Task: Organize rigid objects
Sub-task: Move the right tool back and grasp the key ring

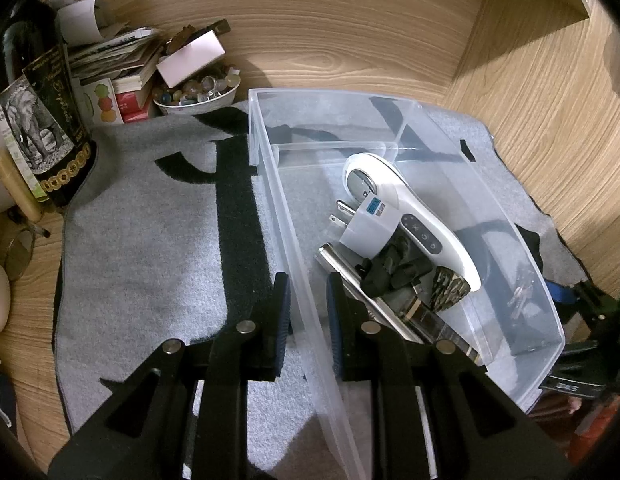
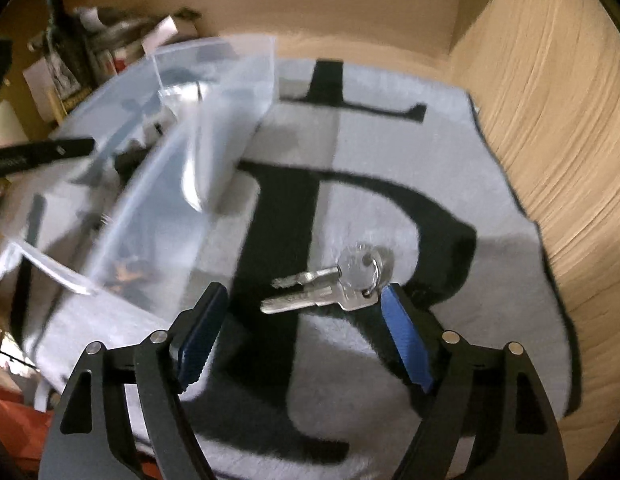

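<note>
**Operator:** What are the left tongs (image 1: 308, 308) doing on the clear rectangular plastic bin (image 1: 461, 184)?

**Guide:** You have them clamped across the bin's near side wall, one finger outside, one inside. The likely purpose is to steady the bin on the grey towel with large black letters (image 1: 150, 240) while you load it. Maintain that grip.

**Operator:** What is already inside the bin?

**Guide:** Three items are clear: a white handheld device with a dark button panel (image 1: 413, 216), a white plug adapter with metal prongs (image 1: 361, 226) and a black ridged object (image 1: 393, 268). They lie piled toward your end of the bin. The compartment beyond its divider looks empty.

**Operator:** Where is the next item?

**Guide:** The pair of silver metal keys on a ring (image 2: 329, 284) lies flat on the towel, outside the bin on its right, over a black letter. The right tongs (image 2: 306, 336) are spread wide and hold nothing. The keys sit just ahead of the tips, and the ring end is close to the right-hand blue pad (image 2: 405, 340).

**Operator:** Which way do the keys point?

**Guide:** Their long axis runs crosswise between your two fingers. The blades point toward the bin, the ring end away from it. Closing now would likely pinch them end to end, so consider turning your wrist first.
</note>
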A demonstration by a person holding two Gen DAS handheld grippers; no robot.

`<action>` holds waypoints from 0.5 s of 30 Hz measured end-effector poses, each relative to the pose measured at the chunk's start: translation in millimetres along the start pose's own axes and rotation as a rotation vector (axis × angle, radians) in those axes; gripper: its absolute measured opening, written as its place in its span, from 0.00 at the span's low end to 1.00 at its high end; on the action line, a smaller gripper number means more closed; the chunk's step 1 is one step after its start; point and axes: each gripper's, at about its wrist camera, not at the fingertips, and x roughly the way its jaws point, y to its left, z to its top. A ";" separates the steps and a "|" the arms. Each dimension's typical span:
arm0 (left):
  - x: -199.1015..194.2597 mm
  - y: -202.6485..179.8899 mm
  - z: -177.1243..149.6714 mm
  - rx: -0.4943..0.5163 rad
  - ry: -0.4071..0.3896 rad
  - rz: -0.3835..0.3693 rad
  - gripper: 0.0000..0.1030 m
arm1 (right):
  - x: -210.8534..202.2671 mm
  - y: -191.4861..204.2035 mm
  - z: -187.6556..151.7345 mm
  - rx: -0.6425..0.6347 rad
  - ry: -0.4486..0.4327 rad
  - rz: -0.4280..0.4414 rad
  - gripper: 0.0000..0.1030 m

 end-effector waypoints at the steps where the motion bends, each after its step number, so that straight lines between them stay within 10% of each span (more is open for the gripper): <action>1: 0.0 0.3 -0.1 -0.001 0.000 0.000 0.17 | 4.9 -2.8 -1.1 0.012 0.005 0.005 0.75; 6: 0.2 -0.3 0.1 -0.002 0.003 -0.002 0.17 | 1.3 -9.9 -2.2 0.034 -0.030 0.019 0.57; 15: 0.2 -2.3 0.5 0.007 0.009 0.011 0.17 | -11.6 -6.9 3.4 0.018 -0.097 -0.012 0.57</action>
